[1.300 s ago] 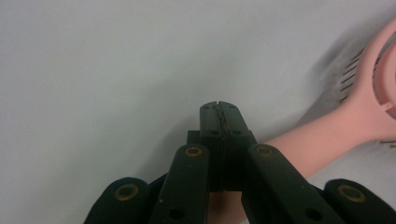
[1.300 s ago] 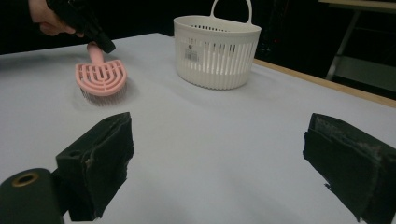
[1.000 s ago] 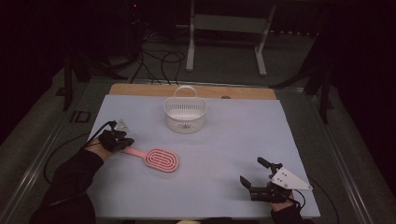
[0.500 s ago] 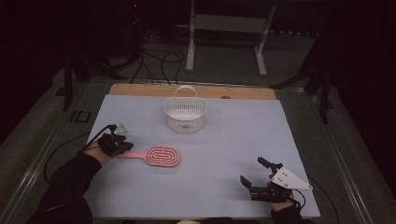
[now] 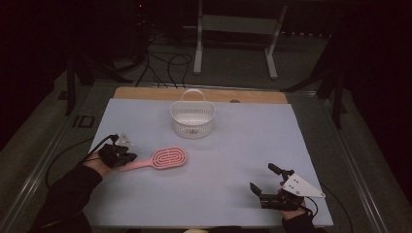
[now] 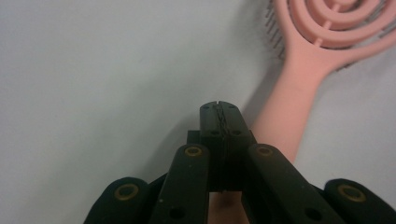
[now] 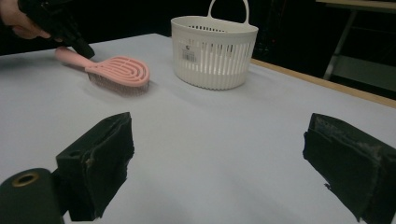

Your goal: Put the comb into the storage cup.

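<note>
From the high view, your left gripper (image 5: 127, 156) sits at the handle end of the pink plastic paddle hairbrush (image 5: 159, 159), which lies flat on the pale blue table mat (image 5: 243, 141), near the left edge. The white slotted plastic basket with a hoop handle (image 5: 193, 118) stands upright further back, well apart from the brush. Your right gripper (image 5: 261, 182) rests near the front right corner, clear of everything.

On the left gripper view, the jaws are pressed together tip to tip with nothing between them. The brush handle (image 6: 289, 105) runs just beside the tips, to their right in that view, not inside them. So you have no grip yet, as I read it. If you want to lift the brush, spread the jaws first, shift across until the handle is centred between the pads, then close on the straight part of the handle, not the flare into the head. Come low; the handle lies flat on the mat and a high pinch may slip off.

Over on the right gripper view, the jaws are spread wide and empty. Brush (image 7: 116, 72) and basket (image 7: 214, 51) sit far ahead, your left hand (image 7: 21, 21) at the handle. Keep the right parked; ready it to steady the basket if the brush is going in.
</note>
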`<state>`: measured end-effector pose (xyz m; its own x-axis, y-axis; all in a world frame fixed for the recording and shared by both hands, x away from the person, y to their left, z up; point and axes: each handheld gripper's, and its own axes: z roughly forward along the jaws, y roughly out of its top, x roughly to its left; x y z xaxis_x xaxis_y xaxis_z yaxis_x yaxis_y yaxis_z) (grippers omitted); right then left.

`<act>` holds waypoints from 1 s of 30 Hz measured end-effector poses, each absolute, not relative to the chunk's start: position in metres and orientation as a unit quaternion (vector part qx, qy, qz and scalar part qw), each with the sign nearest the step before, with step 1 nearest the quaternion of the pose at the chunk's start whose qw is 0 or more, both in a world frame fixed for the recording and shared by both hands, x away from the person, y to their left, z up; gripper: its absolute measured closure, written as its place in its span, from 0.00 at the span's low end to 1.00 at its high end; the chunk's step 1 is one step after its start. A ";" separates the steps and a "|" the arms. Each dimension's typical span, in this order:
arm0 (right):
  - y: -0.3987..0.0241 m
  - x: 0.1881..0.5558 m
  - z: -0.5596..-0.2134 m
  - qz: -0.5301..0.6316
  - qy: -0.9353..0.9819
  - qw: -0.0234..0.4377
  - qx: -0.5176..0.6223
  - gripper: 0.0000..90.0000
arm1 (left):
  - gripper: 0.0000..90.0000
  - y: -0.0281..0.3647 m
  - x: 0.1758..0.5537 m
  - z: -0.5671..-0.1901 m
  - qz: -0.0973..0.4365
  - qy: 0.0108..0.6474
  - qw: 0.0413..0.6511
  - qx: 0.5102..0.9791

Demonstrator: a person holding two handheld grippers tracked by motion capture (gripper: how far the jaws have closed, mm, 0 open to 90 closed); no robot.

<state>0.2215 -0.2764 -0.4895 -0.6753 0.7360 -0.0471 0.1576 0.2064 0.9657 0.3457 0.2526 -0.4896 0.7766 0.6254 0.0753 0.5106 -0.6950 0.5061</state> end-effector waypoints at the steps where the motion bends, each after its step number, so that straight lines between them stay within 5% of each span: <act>1: -0.277 0.221 -0.490 0.551 0.731 0.262 0.306 0.09 | 1.00 0.253 0.344 -0.490 0.121 0.312 0.237 0.912; 30: -0.276 0.222 -0.490 0.549 0.731 0.262 0.309 0.09 | 1.00 0.243 0.318 -0.486 0.095 0.295 0.223 0.924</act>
